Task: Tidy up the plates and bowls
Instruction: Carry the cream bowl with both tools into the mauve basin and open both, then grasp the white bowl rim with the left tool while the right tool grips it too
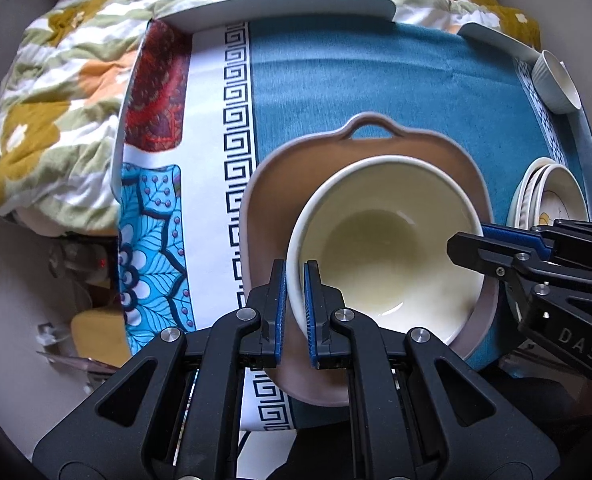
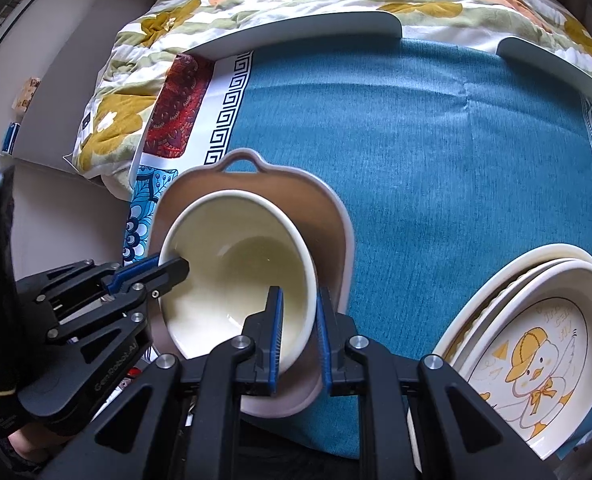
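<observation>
Cream bowl (image 1: 383, 240): glazed, sat inside the taupe handled dish (image 1: 359, 140), tipped a little, both hand-held grippers on its rim.
Taupe dish: one loop handle pointing away, resting on the teal cloth (image 1: 375, 72) over the worktop.
Left hand-held gripper (image 1: 294, 280): blue-padded fingers closed on the bowl's near-left rim, one pad outside, one inside.
Right hand-held gripper (image 2: 299, 308): fingers astride the bowl's right rim, the left pad against the inner wall; a slight gap showed at the outer pad, so I could not tell whether it gripped.
Duck plate (image 2: 535, 360): topmost in a small stack of cream plates, well to the right of the dish.
Ribbed white bowl (image 1: 555, 80): at the far right edge of the worktop.
Floral quilt (image 2: 296, 4): bunched up beyond the worktop's far rim.
</observation>
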`<move>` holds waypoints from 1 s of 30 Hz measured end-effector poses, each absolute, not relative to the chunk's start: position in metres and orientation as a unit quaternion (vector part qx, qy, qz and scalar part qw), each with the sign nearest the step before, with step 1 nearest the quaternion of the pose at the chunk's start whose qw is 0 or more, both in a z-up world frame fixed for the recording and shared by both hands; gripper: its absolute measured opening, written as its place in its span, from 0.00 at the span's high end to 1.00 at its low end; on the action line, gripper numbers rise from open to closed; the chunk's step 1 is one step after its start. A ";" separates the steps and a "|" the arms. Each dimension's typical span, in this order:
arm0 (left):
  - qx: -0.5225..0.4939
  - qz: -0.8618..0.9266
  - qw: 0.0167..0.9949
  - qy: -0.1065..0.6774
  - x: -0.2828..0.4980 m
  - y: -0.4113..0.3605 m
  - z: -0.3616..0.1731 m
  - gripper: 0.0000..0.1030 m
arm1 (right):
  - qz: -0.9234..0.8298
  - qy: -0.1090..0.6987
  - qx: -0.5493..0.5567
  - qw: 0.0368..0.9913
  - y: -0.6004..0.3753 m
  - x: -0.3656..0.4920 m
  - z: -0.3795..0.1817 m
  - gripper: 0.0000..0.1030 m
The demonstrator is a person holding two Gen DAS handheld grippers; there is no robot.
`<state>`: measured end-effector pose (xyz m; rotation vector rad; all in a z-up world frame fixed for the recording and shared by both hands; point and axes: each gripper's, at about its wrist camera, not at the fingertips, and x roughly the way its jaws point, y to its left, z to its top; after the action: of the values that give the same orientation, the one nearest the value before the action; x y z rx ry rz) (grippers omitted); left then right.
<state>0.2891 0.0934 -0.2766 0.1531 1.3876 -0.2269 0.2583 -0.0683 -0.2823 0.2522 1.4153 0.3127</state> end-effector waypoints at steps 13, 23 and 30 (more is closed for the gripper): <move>0.035 -0.118 0.772 0.623 0.278 0.103 -0.246 0.94 | 0.143 0.613 0.110 0.769 -0.076 0.250 -0.249 0.86; 0.011 -0.162 0.821 0.548 0.261 0.041 -0.170 0.90 | 0.147 0.534 0.173 0.814 -0.158 0.224 -0.188 0.86; -0.006 -0.193 0.839 0.508 0.264 -0.055 -0.141 0.17 | 0.101 0.497 0.192 0.840 -0.288 0.199 -0.163 0.37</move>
<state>0.2644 -0.0546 -0.1410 -0.0120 1.0744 -0.4082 0.1986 -0.2877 -0.1633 0.4061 1.0512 0.2139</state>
